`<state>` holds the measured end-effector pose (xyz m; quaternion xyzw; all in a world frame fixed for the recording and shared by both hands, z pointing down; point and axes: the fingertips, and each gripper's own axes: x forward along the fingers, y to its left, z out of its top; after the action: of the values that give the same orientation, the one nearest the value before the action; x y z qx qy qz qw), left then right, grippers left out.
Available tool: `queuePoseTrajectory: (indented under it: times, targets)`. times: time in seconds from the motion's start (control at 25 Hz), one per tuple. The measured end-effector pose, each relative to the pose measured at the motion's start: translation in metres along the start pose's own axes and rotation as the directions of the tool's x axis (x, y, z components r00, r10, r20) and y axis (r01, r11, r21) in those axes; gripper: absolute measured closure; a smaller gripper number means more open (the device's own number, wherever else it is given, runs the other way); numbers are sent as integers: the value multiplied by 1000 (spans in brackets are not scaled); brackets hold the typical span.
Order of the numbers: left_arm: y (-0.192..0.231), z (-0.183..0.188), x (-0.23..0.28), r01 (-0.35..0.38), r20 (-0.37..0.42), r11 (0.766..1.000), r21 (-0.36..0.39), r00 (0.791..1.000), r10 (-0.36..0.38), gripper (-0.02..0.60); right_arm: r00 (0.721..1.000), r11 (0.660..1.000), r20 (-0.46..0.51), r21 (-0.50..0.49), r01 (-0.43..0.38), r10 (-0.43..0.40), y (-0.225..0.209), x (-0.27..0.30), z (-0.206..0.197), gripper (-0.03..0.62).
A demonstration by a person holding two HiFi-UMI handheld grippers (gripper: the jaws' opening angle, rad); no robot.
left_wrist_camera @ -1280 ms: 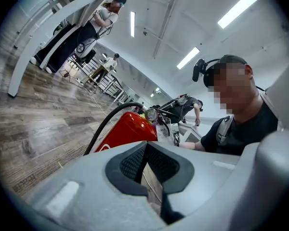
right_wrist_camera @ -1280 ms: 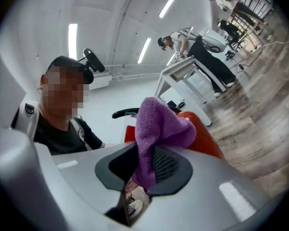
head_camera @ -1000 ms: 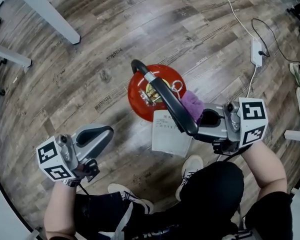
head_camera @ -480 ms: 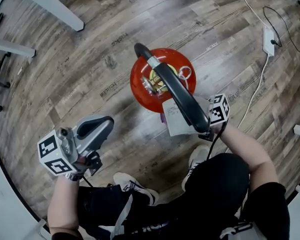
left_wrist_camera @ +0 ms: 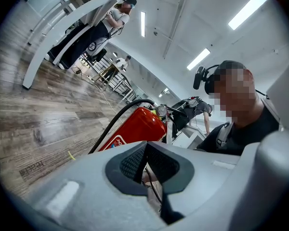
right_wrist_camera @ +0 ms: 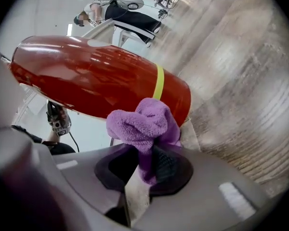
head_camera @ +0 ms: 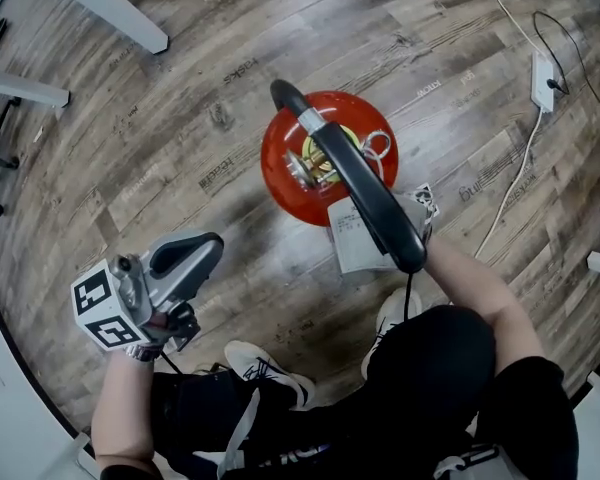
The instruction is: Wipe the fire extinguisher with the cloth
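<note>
The right tool (right_wrist_camera: pixel 147 167) is clenched on the bunched purple cloth (right_wrist_camera: pixel 143 124), right beside the red fire extinguisher (head_camera: pixel 280 168), which stands on the grey wood-plank floor (head_camera: pixel 180 98). The left tool (left_wrist_camera: pixel 145 170) is closed and empty, well apart. White frame legs (head_camera: pixel 100 13) and a power strip (head_camera: pixel 543 78) sit farther out.

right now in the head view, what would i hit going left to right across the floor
left gripper → fire extinguisher → white power strip
</note>
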<state>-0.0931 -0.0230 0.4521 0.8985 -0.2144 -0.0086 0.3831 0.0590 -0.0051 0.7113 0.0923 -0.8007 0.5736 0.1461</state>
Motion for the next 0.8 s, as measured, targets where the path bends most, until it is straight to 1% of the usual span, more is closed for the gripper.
queuePoseTrajectory:
  times: [0.16, 0.28, 0.36, 0.4, 0.48, 0.56, 0.68, 0.8]
  targets:
    - [-2, 0, 1, 6, 6, 1000, 2, 1000, -6, 580, 1000, 1000, -2, 19, 14, -14, -4, 0, 2, 523]
    - [-7, 3, 1, 21, 10, 1000, 10, 1000, -21, 580, 1000, 1000, 10, -9, 4, -4, 9, -14, 13, 523]
    - [-10, 5, 2, 35, 14, 999, 17, 999, -35, 580, 999, 998, 44, -62, -20, 23, 35, -36, 33, 523]
    - [-12, 6, 3, 43, 14, 999, 18, 999, -43, 580, 996, 996, 78, -85, -30, 37, 52, -50, 48, 523]
    - [-15, 5, 6, 60, 11, 998, 21, 998, -60, 580, 986, 991, 156, -125, -40, 60, 83, -78, 81, 523]
    - [-16, 5, 9, 75, 11, 997, 22, 997, -75, 580, 975, 980, 208, -194, -34, 75, 113, -101, 115, 523]
    - [-18, 8, 15, 94, 22, 995, 25, 995, -95, 580, 967, 950, 241, -311, -5, 84, 157, -126, 158, 523]
    - [-20, 11, 19, 107, 27, 994, 30, 994, -107, 580, 962, 922, 257, -386, 13, 93, 191, -142, 185, 523]
